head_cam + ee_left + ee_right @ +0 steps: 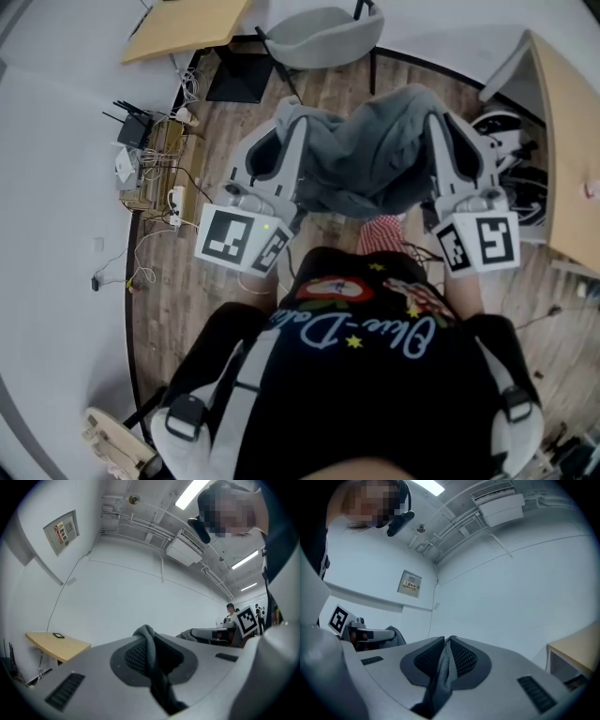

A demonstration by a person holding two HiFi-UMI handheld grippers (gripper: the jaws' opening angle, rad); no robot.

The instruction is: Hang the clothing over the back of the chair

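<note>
A grey garment (370,155) hangs stretched between my two grippers at chest height in the head view. My left gripper (286,120) is shut on the garment's left edge, and a twisted fold of cloth (151,656) is pinched between its ribbed pads (132,656). At the other end my right gripper (439,127) is shut on the right edge, where a flat fold of cloth (442,670) lies between its pads (461,657). Both grippers point level. The grey shell chair (319,36) stands on the floor beyond the garment, apart from it.
A wooden table (183,23) stands at the back left and another (572,159) at the right. By the left wall sits a wooden crate (150,164) with a router and loose cables. People (229,612) stand far off in the left gripper view.
</note>
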